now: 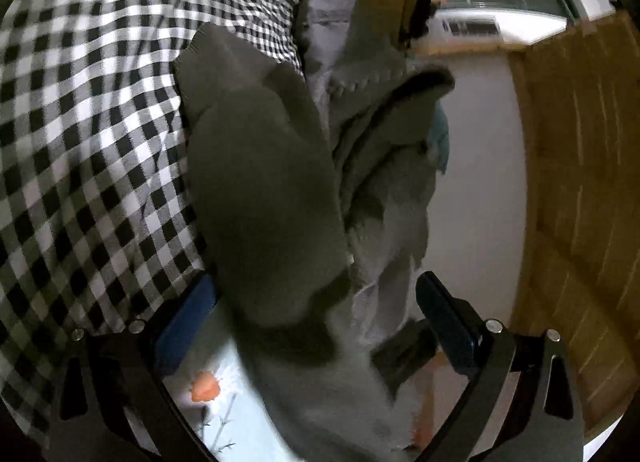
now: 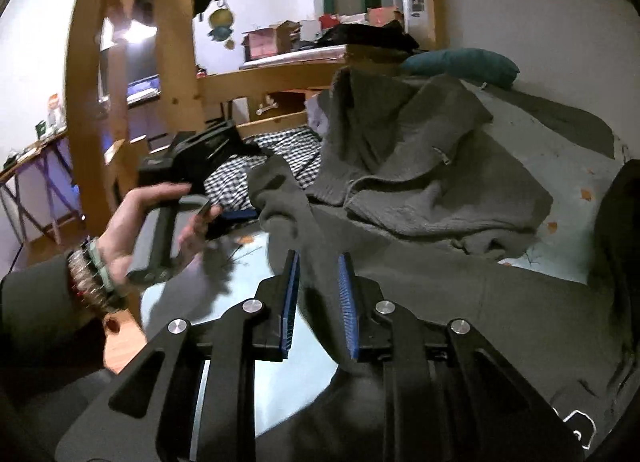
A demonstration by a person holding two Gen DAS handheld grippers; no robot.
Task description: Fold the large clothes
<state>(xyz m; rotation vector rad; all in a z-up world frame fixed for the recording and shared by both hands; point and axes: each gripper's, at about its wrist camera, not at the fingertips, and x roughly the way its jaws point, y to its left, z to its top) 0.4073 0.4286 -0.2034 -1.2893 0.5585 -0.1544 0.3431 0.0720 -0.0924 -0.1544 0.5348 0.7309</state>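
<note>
Both grippers hold one grey sweater (image 2: pixel 420 182): right fingers (image 2: pixel 292 294) pinch its sleeve, left fingers (image 1: pixel 188 326) spread around it.

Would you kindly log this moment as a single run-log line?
right gripper: shut on grey sweater | left gripper: open, sweater between fingers | surface: bed

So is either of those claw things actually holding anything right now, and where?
The right gripper pinches a fold of the grey-green garment near its front edge. The left gripper stands open around the cloth, gripping nothing.
</note>
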